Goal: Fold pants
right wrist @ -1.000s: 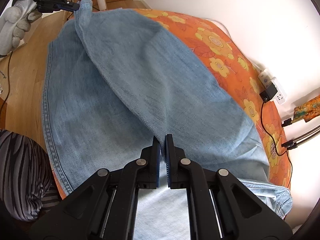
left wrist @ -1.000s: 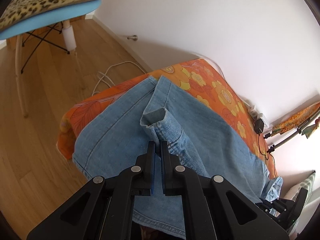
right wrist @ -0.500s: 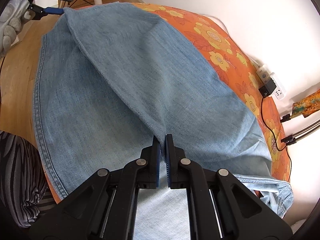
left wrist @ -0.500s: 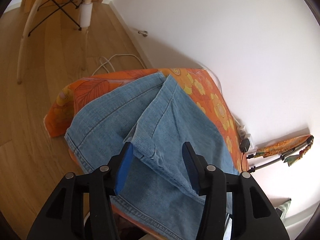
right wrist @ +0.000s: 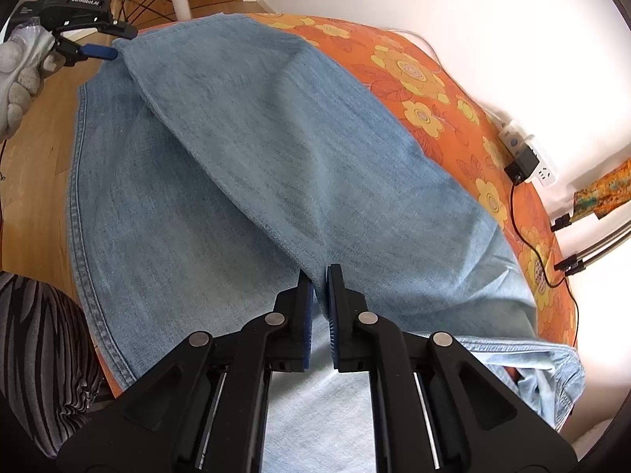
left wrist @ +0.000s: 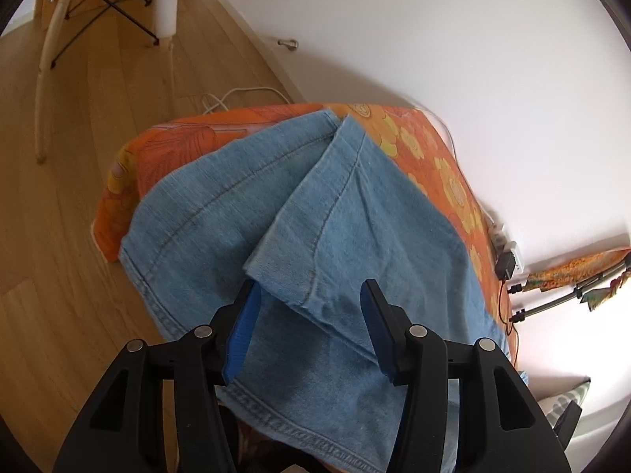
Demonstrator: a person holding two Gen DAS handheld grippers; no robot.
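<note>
Light blue jeans (left wrist: 355,216) lie on an orange flowered cover (left wrist: 434,146), one leg folded over the other. My left gripper (left wrist: 310,287) stands open above the hem corner of the upper leg, and its pads are clear of the cloth. In the right wrist view the same jeans (right wrist: 236,138) spread across the cover (right wrist: 414,71). There the left gripper (right wrist: 124,43) sits open at the far hem. My right gripper (right wrist: 319,274) is shut on the folded edge of the jeans near the crotch seam. The waistband is bunched at the lower right.
A chair (left wrist: 157,0) with pale legs stands on the wooden floor (left wrist: 59,236) beyond the cover. A power strip (right wrist: 528,157) with a black cable lies by the white wall. A gloved hand (right wrist: 19,71) and striped clothing (right wrist: 35,354) show at the left.
The left gripper has opened and let go of the hem, which now lies flat on the lower leg. It has also sunk a little. The right gripper keeps its grip.
</note>
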